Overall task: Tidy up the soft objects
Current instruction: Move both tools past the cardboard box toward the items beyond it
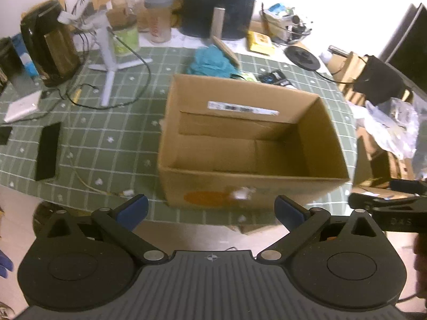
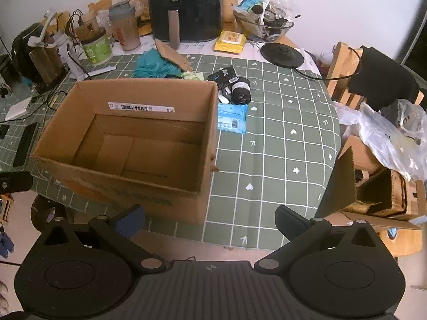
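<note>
1. A cardboard box stands open and empty on the green checked tablecloth, close to the table's near edge; a barcode label runs along the inside of its far wall.
2. The left gripper hovers just in front of the box's near wall, jaws spread wide with nothing between them.
3. The right gripper hangs off the box's near right corner, over the table edge, jaws likewise wide apart and holding nothing.
4. A crumpled teal cloth lies on the tablecloth just behind the box's far wall, beside a torn cardboard flap.
5. To the right of the box, near its far corner, lie a blue wipes pack, touching the box's side, and a black roll of bags.
6. A yellow wipes pack sits further back from the box, beside the black air fryer.
7. A black phone lies flat on the tablecloth, left of the box.
</note>
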{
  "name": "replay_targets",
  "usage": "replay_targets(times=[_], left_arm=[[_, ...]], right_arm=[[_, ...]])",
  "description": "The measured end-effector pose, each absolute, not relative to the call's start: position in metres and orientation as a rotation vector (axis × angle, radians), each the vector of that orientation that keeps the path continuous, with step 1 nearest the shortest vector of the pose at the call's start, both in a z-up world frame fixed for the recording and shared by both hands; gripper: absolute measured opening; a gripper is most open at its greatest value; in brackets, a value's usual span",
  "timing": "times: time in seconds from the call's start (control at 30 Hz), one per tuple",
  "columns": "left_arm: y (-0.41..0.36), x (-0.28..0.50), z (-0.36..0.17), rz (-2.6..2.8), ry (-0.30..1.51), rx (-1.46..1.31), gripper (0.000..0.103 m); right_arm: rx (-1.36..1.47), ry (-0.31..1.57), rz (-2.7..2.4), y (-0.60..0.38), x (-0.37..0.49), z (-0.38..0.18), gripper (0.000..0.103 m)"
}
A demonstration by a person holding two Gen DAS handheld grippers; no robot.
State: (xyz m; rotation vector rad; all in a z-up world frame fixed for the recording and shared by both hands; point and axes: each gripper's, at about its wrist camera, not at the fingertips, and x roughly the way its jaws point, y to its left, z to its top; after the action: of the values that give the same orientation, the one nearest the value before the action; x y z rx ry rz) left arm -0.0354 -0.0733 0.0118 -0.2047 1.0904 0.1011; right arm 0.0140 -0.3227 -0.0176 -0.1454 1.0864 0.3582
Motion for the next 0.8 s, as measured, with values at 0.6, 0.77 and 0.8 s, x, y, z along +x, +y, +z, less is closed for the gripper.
replay_targets(times=[0.6, 0.77, 0.8], left_arm=[[-0.074, -0.03, 0.016, 0.09, 1.038, -0.19, 0.103], [-0.065, -0.02, 0.017, 0.073, 1.022, -0.167, 0.103], [-0.063, -0.018, 0.017, 0.068, 1.02, -0.163, 0.103]], right_arm=[[-0.141, 1.099, 0.351, -0.318, 0.017, -0.018, 0.103], [-0.13, 1.088, 0.323, -0.313, 0.022, -0.015, 0.103], [-0.128, 1.084, 0.317, -0.312, 0.024, -0.014, 0.103]])
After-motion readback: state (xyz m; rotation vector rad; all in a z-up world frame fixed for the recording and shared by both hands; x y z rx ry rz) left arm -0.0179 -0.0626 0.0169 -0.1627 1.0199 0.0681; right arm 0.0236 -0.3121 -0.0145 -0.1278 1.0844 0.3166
